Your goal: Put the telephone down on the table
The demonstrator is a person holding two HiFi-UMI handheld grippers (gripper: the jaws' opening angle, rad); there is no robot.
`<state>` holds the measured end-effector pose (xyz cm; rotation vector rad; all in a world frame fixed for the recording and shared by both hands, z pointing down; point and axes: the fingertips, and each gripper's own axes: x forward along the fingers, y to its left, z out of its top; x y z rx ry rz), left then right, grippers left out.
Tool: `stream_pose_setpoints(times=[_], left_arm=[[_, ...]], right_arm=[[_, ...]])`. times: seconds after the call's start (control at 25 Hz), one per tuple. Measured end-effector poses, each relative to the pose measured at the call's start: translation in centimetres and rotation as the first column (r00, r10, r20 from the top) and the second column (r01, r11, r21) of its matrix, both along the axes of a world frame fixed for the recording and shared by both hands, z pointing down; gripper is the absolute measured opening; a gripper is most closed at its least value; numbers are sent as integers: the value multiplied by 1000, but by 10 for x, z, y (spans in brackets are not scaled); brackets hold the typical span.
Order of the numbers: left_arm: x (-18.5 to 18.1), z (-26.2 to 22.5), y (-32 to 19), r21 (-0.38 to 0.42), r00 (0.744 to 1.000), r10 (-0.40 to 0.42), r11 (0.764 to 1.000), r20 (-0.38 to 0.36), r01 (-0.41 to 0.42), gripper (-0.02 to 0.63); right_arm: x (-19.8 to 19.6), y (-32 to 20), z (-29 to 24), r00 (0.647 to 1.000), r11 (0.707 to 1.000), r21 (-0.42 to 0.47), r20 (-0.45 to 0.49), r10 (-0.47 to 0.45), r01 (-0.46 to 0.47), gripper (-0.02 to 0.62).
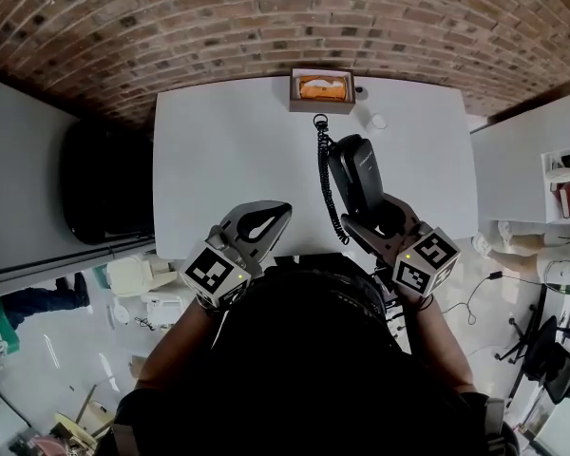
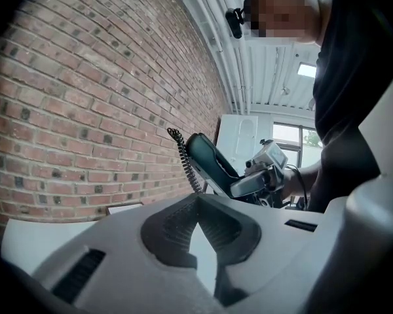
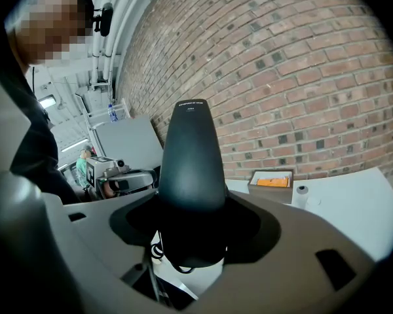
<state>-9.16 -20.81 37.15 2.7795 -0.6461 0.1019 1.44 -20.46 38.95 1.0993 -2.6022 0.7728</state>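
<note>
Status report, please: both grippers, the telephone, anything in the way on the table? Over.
Left gripper shut, empty. Right gripper shut on black telephone handset with coiled cord, held over white table. Brown box at far edge, not in the way.

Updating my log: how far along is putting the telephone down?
Done: the right gripper has its jaws clamped on the telephone. In hand: it is held tilted over the white table, coiled cord dangling. To do: lower it and release. The left gripper is shut, empty.
</note>
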Motion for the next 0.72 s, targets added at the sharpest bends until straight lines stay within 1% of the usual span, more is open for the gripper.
stream_pose_setpoints(times=[0.08, 0.24, 0.32, 0.44, 0.56, 0.72], left_arm=[[5, 2, -4, -4, 1000, -10, 1000, -2, 10, 8], [11, 16, -13, 27, 1000, -12, 1000, 9, 11, 8], [13, 21, -17, 6, 1000, -20, 1000, 18, 20, 8], [20, 19, -24, -52, 999, -44, 998, 1, 44, 8], [26, 22, -31, -60, 999, -47, 997, 0, 47, 8], [33, 40, -33, -68, 999, -42, 997, 22, 43, 8]], right_arm=[[4, -3, 4, 1000, 1000, -13, -6, -13, 13, 267], [9, -13, 15, 999, 999, -33, -13, -33, 32, 267], [10, -17, 21, 999, 998, -39, -24, -42, 41, 267], [15, -23, 34, 997, 997, -50, -54, -61, 58, 267], [21, -29, 46, 997, 995, -78, -49, -65, 61, 267], [22, -35, 58, 995, 992, -100, -45, -86, 81, 267]])
